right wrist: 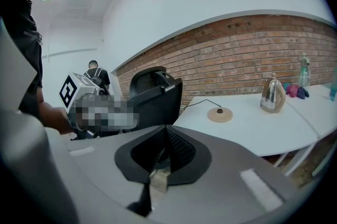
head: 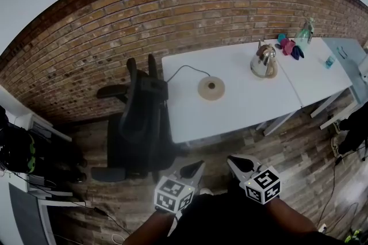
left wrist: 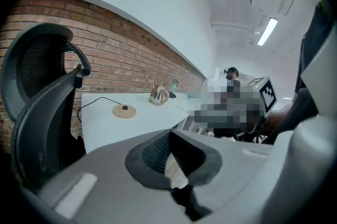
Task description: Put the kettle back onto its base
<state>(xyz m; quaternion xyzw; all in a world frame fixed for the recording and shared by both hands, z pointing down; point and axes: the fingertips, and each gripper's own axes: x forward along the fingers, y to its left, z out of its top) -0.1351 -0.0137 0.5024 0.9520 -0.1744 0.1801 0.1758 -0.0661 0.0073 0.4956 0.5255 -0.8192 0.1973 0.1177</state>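
A shiny metal kettle point(head: 264, 61) stands upright on the white table point(head: 241, 106), toward its far right. The round tan base point(head: 211, 88) lies apart from it near the table's middle, with a black cord point(head: 184, 69) running off to the left edge. Both show small in the left gripper view, kettle point(left wrist: 158, 94) and base point(left wrist: 125, 111), and in the right gripper view, kettle point(right wrist: 272, 95) and base point(right wrist: 219, 114). My left gripper point(head: 197, 165) and right gripper point(head: 234, 161) hang side by side well short of the table, both shut and holding nothing.
A black office chair point(head: 138, 123) stands at the table's left end, close to my left gripper. A spray bottle point(head: 305, 35) and pink and blue items point(head: 290, 47) sit behind the kettle. A second table point(head: 345, 60) adjoins on the right. A brick wall runs behind.
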